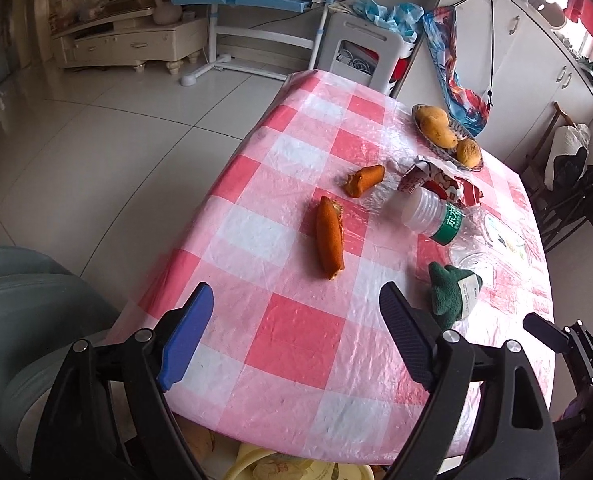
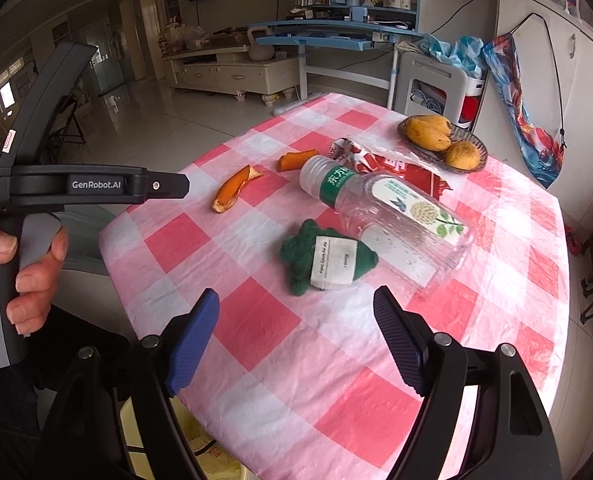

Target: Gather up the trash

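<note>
Trash is scattered over a table (image 2: 256, 332) covered by a pink-and-white checked cloth. Nearest, the right gripper (image 2: 296, 322) is held above the table's near edge with its jaws wide apart and nothing between them. The left gripper (image 1: 296, 316) is likewise spread wide and empty; a hand (image 2: 12, 276) is seen wrapped around its handle. Just beyond, at twelve o'clock from the right gripper, a green cloth scrap (image 2: 328, 258) with a white label is found. At one o'clock an empty plastic bottle (image 2: 388, 208) lies on its side, over a red wrapper (image 2: 400, 168). At eleven o'clock two orange peel pieces (image 2: 236, 188) are seen apart. Farthest, a dish of mangoes (image 2: 442, 140) is set.
</note>
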{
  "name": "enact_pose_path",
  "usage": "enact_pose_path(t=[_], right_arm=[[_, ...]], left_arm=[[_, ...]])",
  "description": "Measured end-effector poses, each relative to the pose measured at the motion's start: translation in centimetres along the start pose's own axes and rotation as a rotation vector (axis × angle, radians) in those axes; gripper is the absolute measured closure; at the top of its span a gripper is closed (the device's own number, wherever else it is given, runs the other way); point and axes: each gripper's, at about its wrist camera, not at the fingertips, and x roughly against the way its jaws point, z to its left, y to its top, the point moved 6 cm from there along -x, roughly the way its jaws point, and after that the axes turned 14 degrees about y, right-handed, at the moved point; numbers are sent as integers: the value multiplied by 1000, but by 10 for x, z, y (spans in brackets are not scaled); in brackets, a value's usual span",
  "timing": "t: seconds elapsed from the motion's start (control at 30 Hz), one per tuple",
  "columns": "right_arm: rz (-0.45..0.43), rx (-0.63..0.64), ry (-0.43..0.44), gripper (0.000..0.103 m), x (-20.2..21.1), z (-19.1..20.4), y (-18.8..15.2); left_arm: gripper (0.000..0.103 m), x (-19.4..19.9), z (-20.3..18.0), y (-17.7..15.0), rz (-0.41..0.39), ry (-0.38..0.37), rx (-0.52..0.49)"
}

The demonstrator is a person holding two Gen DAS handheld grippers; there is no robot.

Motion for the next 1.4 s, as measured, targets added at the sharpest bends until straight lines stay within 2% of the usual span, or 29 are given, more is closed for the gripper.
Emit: enact_pose_path(t=[0.23, 0.77, 1.2, 1.3, 1.4], right_arm=[[25, 4, 5, 27, -12, 0, 0], [35, -2, -7, 26, -26, -2, 8], [37, -56, -26, 26, -42, -14, 12], [34, -72, -22, 30, -44, -17, 13], [44, -76, -19, 38, -48, -19, 13]], left_arm=[[21, -5, -1, 4, 6, 2, -1], [18, 12, -21, 12, -91, 52, -111], [18, -6, -6, 14, -42, 63, -63], [18, -12, -5, 14, -33, 73, -58], [18, -20, -6, 15, -24, 78, -54]])
